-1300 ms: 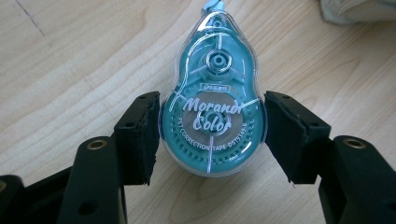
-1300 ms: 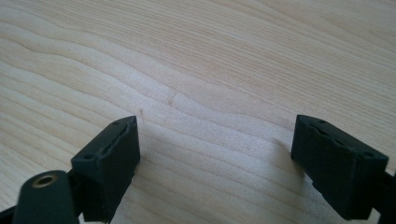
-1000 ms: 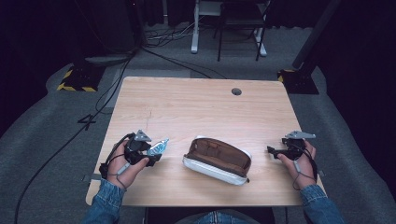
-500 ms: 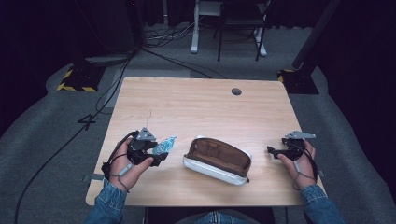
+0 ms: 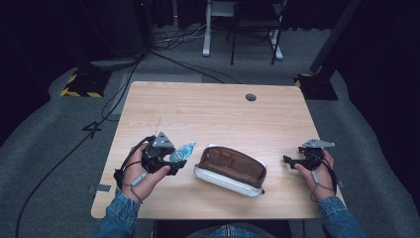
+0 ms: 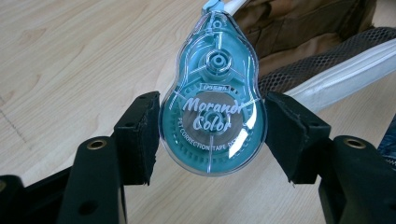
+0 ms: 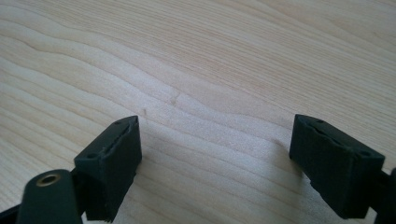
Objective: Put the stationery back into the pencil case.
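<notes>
One teal correction tape (image 6: 212,100) pinched in the left claw (image 6: 212,135) — right claw (image 7: 233,163) spread, idle.

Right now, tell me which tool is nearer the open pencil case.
Left. The left tool, shut on the correction tape, sits just beside the pencil case; the right tool rests farther off, empty.

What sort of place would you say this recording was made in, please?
Probably a recording studio or lab: a lone wooden table stands on grey carpet, with black curtains behind, loose cables across the floor, and yellow-black hazard-taped stand bases.
</notes>
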Action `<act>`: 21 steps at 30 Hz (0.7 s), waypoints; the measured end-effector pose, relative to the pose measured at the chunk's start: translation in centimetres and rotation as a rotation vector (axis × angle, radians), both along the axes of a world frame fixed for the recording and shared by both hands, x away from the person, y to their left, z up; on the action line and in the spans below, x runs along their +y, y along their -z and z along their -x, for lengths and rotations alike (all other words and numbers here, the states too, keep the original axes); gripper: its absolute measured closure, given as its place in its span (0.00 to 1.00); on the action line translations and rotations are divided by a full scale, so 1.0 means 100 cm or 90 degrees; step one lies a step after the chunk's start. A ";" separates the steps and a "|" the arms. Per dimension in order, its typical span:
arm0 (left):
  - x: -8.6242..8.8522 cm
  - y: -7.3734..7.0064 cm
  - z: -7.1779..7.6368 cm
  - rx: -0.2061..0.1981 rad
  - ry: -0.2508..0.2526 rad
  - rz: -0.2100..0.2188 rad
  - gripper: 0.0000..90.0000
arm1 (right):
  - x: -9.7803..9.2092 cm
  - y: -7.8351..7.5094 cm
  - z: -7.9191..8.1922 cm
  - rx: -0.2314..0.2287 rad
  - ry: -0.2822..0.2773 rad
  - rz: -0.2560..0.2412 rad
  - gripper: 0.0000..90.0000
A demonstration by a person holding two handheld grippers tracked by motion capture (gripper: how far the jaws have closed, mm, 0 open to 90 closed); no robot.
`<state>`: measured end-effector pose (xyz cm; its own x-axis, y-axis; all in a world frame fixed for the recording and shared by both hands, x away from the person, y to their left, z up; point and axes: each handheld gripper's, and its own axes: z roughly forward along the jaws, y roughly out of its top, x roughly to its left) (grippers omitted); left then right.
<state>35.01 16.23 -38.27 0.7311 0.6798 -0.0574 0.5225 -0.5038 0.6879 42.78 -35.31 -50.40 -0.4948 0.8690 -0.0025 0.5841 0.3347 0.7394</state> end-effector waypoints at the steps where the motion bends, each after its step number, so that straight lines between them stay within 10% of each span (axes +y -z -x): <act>1: 0.000 0.000 0.000 0.000 0.000 0.000 0.43 | 0.000 0.000 0.000 0.000 0.000 0.000 0.19; 21: -0.055 -0.016 -0.006 -0.016 0.081 0.018 0.43 | 0.000 0.000 0.000 0.000 -0.002 0.001 0.19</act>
